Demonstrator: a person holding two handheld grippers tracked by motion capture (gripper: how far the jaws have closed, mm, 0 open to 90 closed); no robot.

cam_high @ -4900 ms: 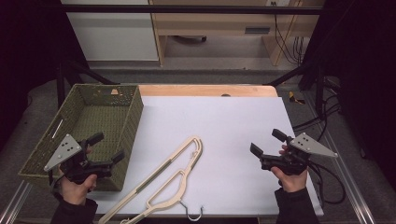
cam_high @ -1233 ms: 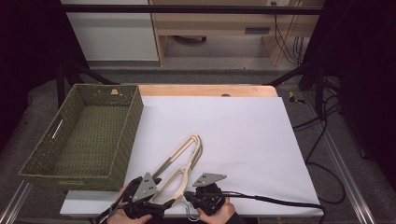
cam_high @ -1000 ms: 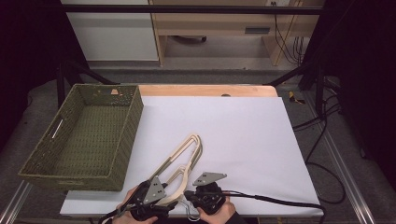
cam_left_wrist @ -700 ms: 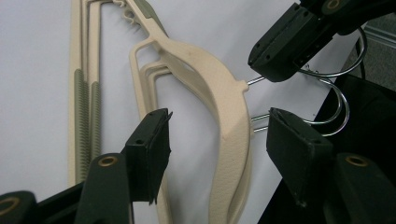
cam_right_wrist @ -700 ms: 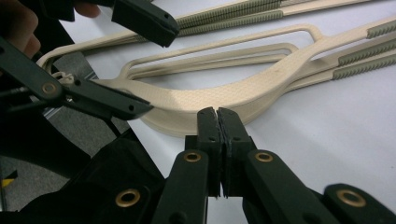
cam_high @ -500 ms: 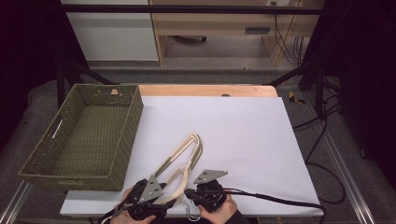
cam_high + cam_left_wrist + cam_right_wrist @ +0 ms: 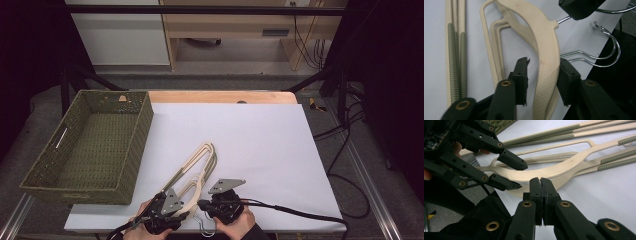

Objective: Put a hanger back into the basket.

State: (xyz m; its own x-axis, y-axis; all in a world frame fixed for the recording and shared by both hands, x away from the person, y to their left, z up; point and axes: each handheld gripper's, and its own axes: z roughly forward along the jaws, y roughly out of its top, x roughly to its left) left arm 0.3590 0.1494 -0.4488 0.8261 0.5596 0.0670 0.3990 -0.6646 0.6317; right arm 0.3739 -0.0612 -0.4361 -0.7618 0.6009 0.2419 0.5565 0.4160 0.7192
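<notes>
Left claw (image 7: 541, 75) newly narrowed around the top cream hanger (image 7: 544, 50), perhaps touching; right claw (image 7: 540, 192) clamped shut; no legible writing.

high view sits above the near edge, looking forward and down over the whole table (image 7: 260, 130). both gripper views ride low and super close, looking along their own jaws. all three share the cream hangers (image 7: 197, 167) (image 7: 544, 50) (image 7: 554, 171).

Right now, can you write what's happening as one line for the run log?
left claw: closing around top hanger, one pad touching | right claw: shut at hanger hooks | basket: no hangers inside
</notes>
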